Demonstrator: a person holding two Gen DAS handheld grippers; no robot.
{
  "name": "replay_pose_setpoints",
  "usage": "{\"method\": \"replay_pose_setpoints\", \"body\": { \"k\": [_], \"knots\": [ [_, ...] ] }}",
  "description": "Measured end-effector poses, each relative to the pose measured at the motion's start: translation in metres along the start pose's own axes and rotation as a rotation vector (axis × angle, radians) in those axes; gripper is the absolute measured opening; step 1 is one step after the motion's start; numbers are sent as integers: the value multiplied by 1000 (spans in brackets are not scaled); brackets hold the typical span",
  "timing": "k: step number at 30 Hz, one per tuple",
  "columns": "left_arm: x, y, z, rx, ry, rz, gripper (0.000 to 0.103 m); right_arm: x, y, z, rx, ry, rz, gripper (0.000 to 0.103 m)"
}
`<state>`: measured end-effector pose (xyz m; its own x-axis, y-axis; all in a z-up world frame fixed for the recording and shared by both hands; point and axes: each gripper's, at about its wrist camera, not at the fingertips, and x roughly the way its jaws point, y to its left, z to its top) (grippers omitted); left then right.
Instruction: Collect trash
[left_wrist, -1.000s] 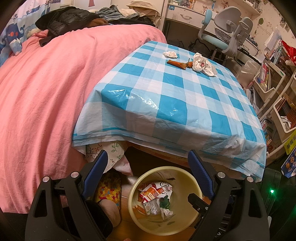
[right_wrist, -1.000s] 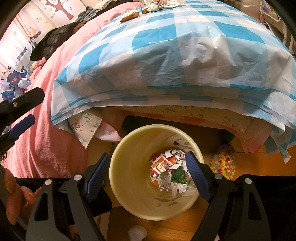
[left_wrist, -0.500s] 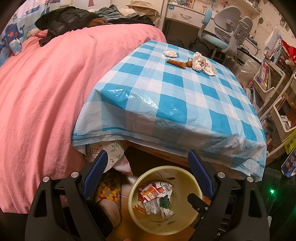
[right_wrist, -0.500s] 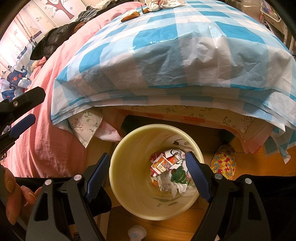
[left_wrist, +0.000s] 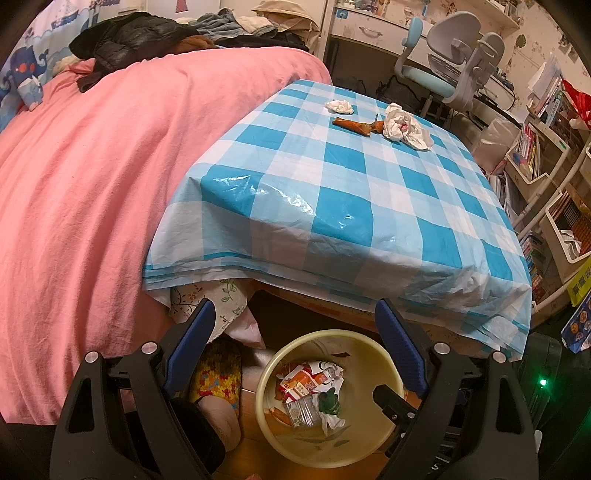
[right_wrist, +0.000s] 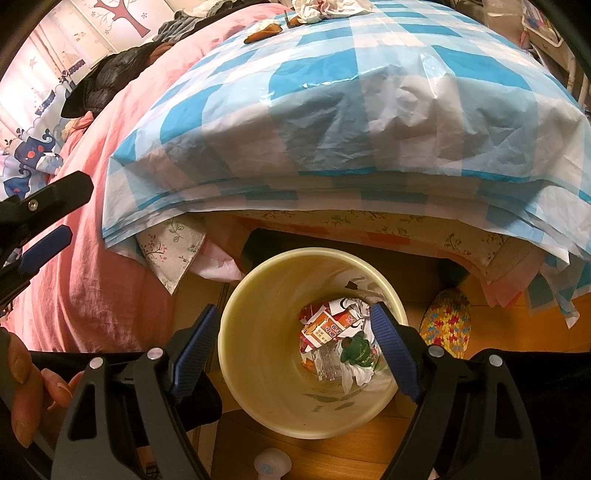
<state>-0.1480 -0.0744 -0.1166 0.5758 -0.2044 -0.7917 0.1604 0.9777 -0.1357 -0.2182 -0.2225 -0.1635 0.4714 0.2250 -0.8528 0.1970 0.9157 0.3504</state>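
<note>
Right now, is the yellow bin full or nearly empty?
Nearly empty: the yellow bin holds only a few wrappers at its bottom.

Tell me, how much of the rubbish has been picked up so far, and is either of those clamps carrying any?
Some is done: the cream bin already holds wrappers and a carton. Nothing is in hand; the left gripper and right gripper are both open and empty above the bin. Left on the checked tablecloth: a small tissue wad, an orange peel-like scrap and a larger crumpled tissue.
</note>
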Motion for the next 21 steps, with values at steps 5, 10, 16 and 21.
{"method": "replay_pose_setpoints", "body": {
  "k": [5,10,16,21],
  "knots": [
    [0,-1,0,0,-1,0,85,0,-1,1,-2,0,-1,80],
    [0,1,1,0,0,-1,85,0,1,0,-3,-1,-2,80],
    [0,1,2,-3,1,-5,85,0,0,2,-12,-3,-3,80],
    [-11,4,0,-13,-9,-42,85,-13,9,2,-49,-42,-4,80]
  ]
}}
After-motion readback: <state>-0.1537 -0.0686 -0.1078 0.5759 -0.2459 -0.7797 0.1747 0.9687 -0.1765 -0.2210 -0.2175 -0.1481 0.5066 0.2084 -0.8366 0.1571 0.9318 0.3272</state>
